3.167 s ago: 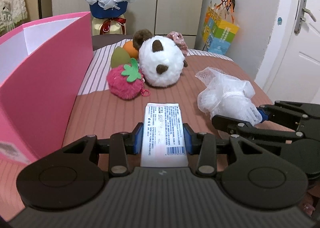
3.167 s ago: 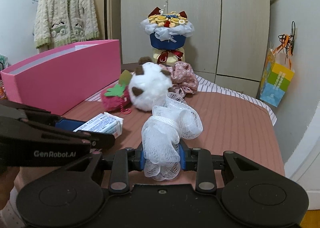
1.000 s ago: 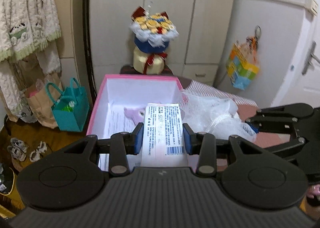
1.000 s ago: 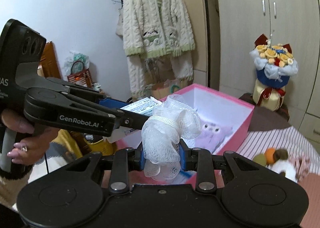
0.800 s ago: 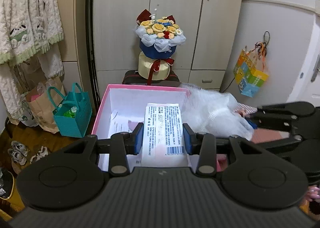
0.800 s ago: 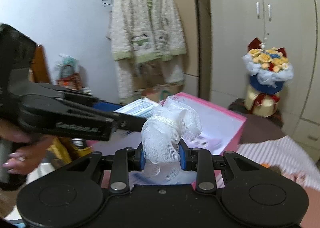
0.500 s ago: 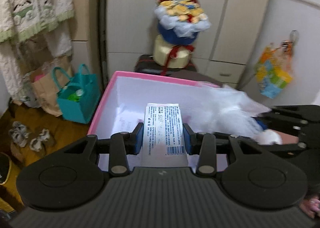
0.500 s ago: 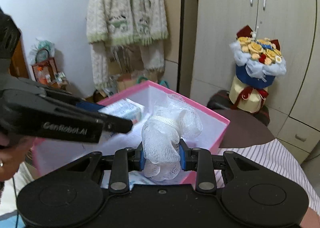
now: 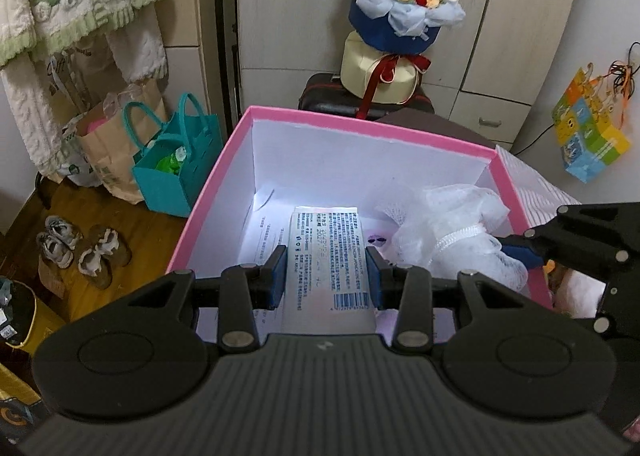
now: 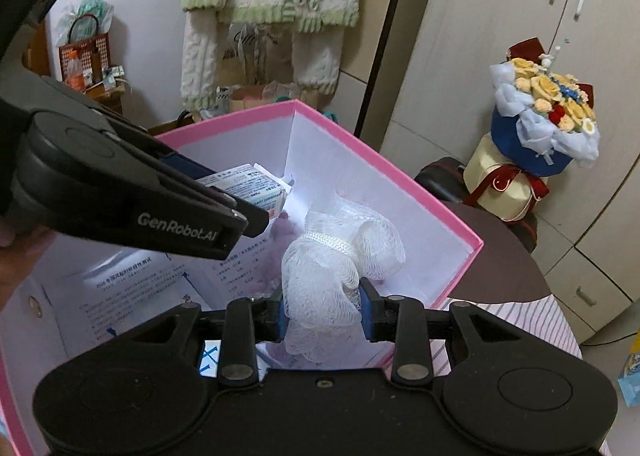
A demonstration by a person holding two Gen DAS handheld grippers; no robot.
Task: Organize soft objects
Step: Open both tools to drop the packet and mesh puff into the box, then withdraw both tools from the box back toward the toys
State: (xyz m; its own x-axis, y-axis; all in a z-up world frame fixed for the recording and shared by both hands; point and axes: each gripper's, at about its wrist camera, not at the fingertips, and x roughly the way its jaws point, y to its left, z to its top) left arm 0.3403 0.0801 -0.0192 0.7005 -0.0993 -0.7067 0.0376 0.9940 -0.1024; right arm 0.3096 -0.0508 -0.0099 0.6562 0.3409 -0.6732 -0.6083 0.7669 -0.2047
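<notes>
Nearest in the left wrist view, the left claw (image 9: pixel 326 276) is clamped on a white tissue pack (image 9: pixel 328 256), both blue pads flat against its long sides, printed label and barcode facing up. The pack hangs over the open mouth of the pink box (image 9: pixel 208 192), above its white floor.

In the right wrist view, the right claw (image 10: pixel 323 314) has a white mesh bath pouf (image 10: pixel 340 264) between its pads; its jaws are opening at this moment, though the pads appear to be touching the mesh on both sides. The pouf sits over the box interior, close to the right-hand wall, with the left claw and its pack just beside it on the left.

Judgement on the step in hand: both items are positioned for release into the box. To do it well, each should be lowered clear of the rim before letting go, so neither catches the pink edge. The mesh is likely to snag on a pad, so the right claw should open fully and lift straight out. Printed paper sheets (image 10: pixel 132 280) and a pale purple soft item (image 9: pixel 376 241), partly hidden, already lie on the box floor.

Beyond the box stand a flower bouquet (image 9: pixel 400 4) and wardrobe doors (image 9: pixel 500 16).
</notes>
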